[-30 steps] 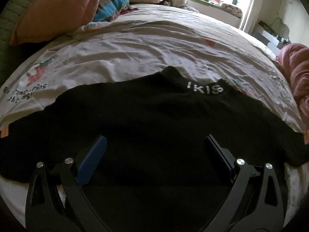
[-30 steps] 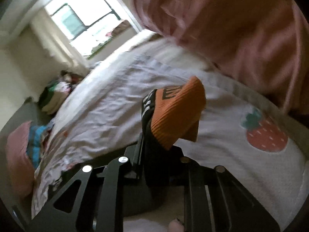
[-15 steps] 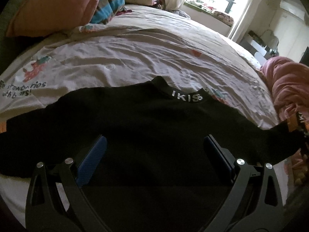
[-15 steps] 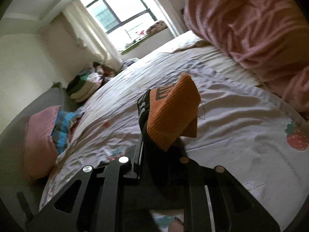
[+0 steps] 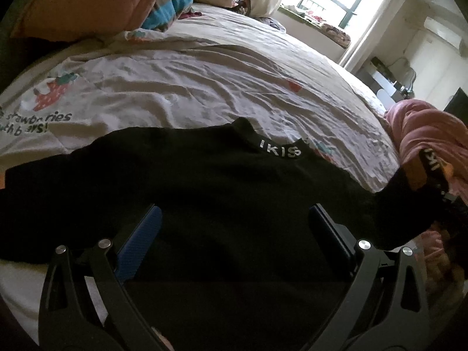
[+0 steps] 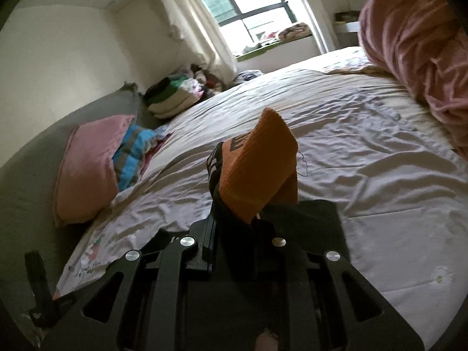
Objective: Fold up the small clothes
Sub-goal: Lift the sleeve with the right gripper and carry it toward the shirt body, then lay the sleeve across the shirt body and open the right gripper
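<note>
A small black sweater (image 5: 204,181) with white letters on its collar (image 5: 280,151) lies spread flat on the bed. My left gripper (image 5: 234,228) hovers open above its lower middle, nothing between the fingers. The sweater's right sleeve (image 5: 409,193) is lifted off the bed at the right edge of the left wrist view. My right gripper (image 6: 237,213) is shut on that sleeve's orange cuff (image 6: 257,169), which sticks up past the fingertips. The left sleeve lies stretched out toward the left edge.
The bed sheet (image 5: 204,82) is white with strawberry prints. A pink pillow (image 6: 87,169) and striped blue cloth (image 6: 131,155) lie at the head. Folded clothes (image 6: 172,93) are stacked by the window. A pink blanket heap (image 6: 418,44) lies at the right.
The right gripper has swung the orange cuff up and away from the pink blanket toward the bed's middle, lifting the right sleeve into the left wrist view. The left gripper has drawn back a little.
</note>
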The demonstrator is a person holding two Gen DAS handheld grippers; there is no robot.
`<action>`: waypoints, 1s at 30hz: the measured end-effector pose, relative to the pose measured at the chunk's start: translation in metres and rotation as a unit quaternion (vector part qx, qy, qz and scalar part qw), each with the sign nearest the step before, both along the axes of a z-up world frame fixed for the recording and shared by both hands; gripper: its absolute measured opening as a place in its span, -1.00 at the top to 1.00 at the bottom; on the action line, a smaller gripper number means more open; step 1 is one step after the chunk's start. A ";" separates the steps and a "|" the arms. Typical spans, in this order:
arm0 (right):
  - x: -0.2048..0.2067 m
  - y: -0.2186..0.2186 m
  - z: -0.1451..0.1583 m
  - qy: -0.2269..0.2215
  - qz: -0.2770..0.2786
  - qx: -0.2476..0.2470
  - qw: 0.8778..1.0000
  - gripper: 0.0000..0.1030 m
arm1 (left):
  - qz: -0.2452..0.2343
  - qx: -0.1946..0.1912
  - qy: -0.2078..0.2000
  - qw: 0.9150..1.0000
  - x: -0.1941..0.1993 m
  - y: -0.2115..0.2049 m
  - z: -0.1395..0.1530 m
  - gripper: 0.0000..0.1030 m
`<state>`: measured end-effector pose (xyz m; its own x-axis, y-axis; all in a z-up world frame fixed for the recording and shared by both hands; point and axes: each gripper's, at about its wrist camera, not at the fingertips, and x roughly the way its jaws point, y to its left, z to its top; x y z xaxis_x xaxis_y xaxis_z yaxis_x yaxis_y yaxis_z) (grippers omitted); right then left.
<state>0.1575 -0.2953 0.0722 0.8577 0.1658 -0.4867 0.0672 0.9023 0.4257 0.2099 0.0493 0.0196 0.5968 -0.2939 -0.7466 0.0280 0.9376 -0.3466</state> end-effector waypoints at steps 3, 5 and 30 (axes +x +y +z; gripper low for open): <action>0.008 0.018 -0.005 0.005 0.017 -0.002 1.000 0.68 | 0.002 -0.028 0.004 1.000 -0.002 0.007 -0.002 -0.82; 0.012 0.031 -0.008 0.009 0.026 -0.006 1.000 0.68 | 0.002 -0.032 0.004 0.999 -0.003 0.010 -0.003 -0.82; 0.032 0.174 -0.074 0.062 0.181 -0.064 0.980 0.13 | 0.019 -0.168 0.036 0.985 0.005 0.043 -0.030 -0.82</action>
